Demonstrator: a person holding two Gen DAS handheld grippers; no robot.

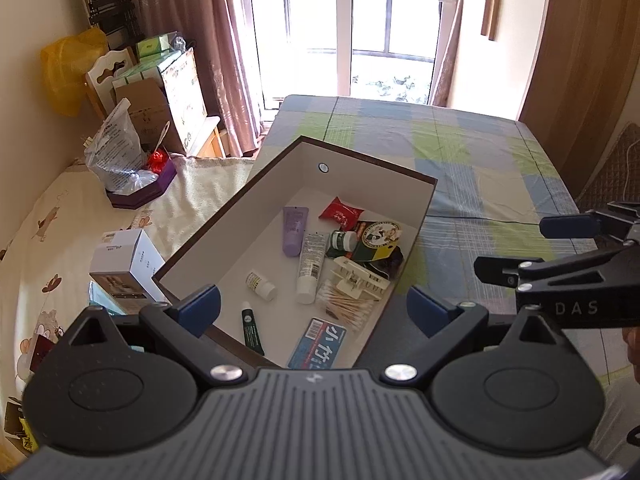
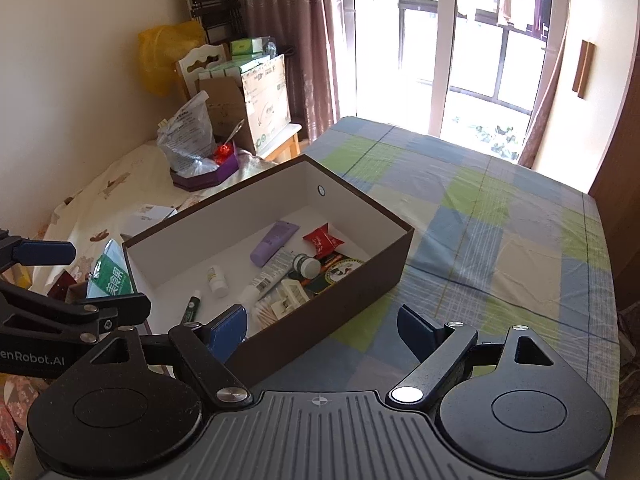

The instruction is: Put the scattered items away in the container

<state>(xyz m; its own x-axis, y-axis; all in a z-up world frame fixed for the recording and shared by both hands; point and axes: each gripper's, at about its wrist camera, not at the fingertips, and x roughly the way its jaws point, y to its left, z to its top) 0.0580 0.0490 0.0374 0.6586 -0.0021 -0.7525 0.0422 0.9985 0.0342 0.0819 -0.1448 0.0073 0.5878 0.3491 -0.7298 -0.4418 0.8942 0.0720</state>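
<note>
The left gripper (image 1: 314, 310) is hovering with its jaws spread wide and nothing between them, just over the near end of the box (image 1: 424, 216). The right gripper (image 2: 322, 326) is likewise standing open and empty, with the near corner of the box sitting between and ahead of its fingers. Each tool is showing at the edge of the other's view, both parted.

The box, brown outside and white inside, is resting on the checked bedspread (image 1: 472, 148) directly in front of both tools. Inside it, beyond the left gripper's fingertips, the items are lying together: a lilac tube (image 1: 295, 230) toward the far end, a red packet (image 1: 341, 213) beside it, a white tube (image 1: 310, 268) running down the middle, and a green-capped bottle (image 1: 343, 241) just beside that. A small white bottle (image 1: 261, 286) is lying alone toward the left wall. Nearest the left tool are a dark green tube (image 1: 252, 330), a blue-and-white pack (image 1: 318, 344), and a bundle of cotton swabs (image 1: 348, 308), with a cream hair clip (image 1: 358, 276) lying on top of the swabs. A dark card with a round picture (image 1: 378, 240) is sitting against the right wall.

Off to the left of the tools, outside the box, a white carton (image 1: 128, 258) is sitting on the cartoon-print blanket (image 1: 44, 240). A green-and-white packet (image 2: 112, 276) is lying by the box's left corner.
</note>
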